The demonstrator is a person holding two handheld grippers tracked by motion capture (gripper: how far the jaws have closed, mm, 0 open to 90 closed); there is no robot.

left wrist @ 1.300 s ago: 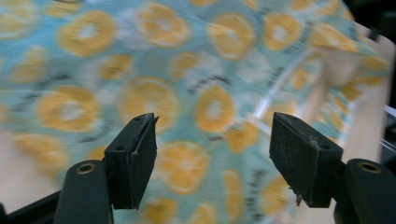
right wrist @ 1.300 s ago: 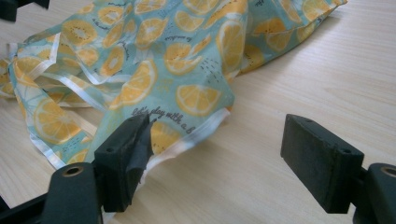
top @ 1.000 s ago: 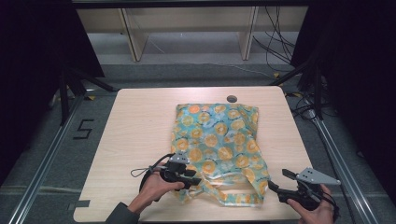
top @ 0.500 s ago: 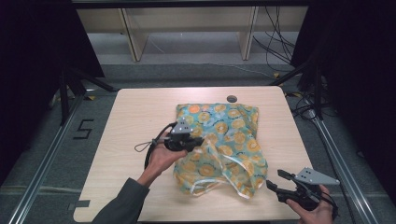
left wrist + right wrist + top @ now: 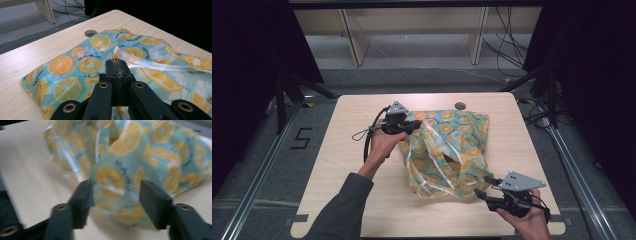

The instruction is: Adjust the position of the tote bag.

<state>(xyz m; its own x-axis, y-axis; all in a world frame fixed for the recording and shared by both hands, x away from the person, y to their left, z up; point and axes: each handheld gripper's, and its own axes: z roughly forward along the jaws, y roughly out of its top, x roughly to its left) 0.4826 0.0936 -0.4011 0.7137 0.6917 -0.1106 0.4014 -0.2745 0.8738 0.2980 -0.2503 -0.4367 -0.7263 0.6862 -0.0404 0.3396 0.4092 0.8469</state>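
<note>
A turquoise cloth bag (image 5: 462,135) printed with orange slices lies on the wooden table (image 5: 347,145). My left gripper (image 5: 416,125) is shut on the bag's white-trimmed edge at its back left and holds that edge lifted, so the mouth gapes. In the left gripper view the trim (image 5: 115,53) sticks out above the closed jaws of that gripper (image 5: 117,63). My right gripper (image 5: 482,189) is at the bag's front right corner. Its jaws have just been closing partway. They stand apart around a fold of the bag (image 5: 117,177) in the blurred right gripper view, right gripper (image 5: 116,193).
A round cable hole (image 5: 460,105) sits in the table near its far edge, just behind the bag. A black cable (image 5: 364,137) loops from the left gripper. Bare wood (image 5: 337,190) lies left of the bag. Shelf legs (image 5: 354,40) and cables stand on the floor beyond.
My left gripper rose and moved away toward the back left, dragging the bag's edge along and folding the bag open. My right gripper shifted in to the front corner, jaws narrower.
</note>
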